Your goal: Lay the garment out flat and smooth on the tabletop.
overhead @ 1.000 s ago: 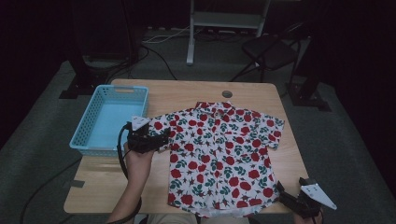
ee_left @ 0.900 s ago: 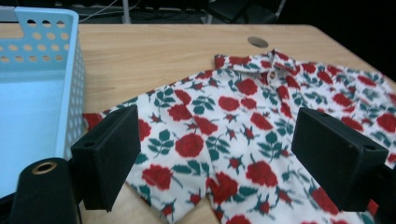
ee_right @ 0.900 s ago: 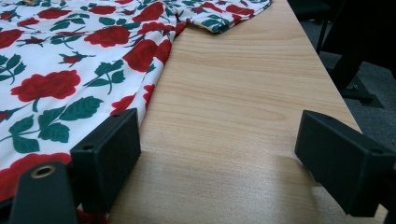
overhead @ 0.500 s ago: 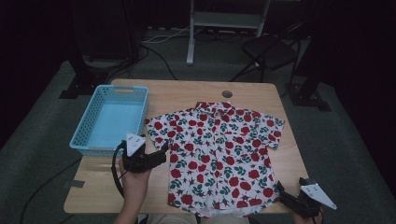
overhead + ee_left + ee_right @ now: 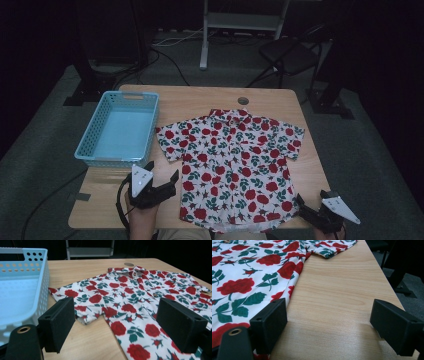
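Shirt just beside left claw

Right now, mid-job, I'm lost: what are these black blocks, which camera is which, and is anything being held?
A person holds a two-jaw gripper in each hand. The high view looks down on the wooden table; the other two cameras ride on the grippers, so the black blocks are each gripper's own jaws. The left gripper is near the front edge, between the blue basket and the rose-print shirt. The right gripper sits at the shirt's lower right corner. The shirt lies flat, collar away from the person, and the basket looks empty. Both grippers are open, and nothing is held.
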Demonstrator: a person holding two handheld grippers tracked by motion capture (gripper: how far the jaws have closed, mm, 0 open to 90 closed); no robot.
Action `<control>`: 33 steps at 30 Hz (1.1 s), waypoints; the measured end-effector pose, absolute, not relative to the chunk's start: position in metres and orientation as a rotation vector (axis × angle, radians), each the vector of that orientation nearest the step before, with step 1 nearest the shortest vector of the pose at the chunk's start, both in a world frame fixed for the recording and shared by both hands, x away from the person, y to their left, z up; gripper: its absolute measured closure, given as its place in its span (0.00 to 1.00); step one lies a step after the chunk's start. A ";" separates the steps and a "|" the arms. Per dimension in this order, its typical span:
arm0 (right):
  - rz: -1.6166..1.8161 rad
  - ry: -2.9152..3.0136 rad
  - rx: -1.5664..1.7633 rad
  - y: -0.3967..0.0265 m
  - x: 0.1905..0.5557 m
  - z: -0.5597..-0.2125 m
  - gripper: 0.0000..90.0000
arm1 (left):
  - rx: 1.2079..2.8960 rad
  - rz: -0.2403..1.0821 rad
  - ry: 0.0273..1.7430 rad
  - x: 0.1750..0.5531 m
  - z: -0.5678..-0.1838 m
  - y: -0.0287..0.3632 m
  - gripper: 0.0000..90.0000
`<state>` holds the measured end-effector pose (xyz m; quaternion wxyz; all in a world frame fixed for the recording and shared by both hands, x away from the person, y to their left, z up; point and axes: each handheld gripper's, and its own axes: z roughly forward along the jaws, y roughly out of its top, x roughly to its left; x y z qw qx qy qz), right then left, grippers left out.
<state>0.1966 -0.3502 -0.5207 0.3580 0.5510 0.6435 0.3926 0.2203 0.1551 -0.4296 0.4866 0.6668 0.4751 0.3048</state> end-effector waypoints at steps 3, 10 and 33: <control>1.013 1.660 1.421 -0.350 0.197 -0.521 0.15 | 1.613 0.772 1.145 0.207 -0.439 0.153 0.18; 1.014 1.661 1.422 -0.350 0.197 -0.521 0.15 | 1.645 0.800 1.136 0.189 -0.463 0.150 0.18; 1.012 1.658 1.417 -0.350 0.197 -0.521 0.15 | 1.595 0.840 1.196 0.162 -0.525 0.162 0.18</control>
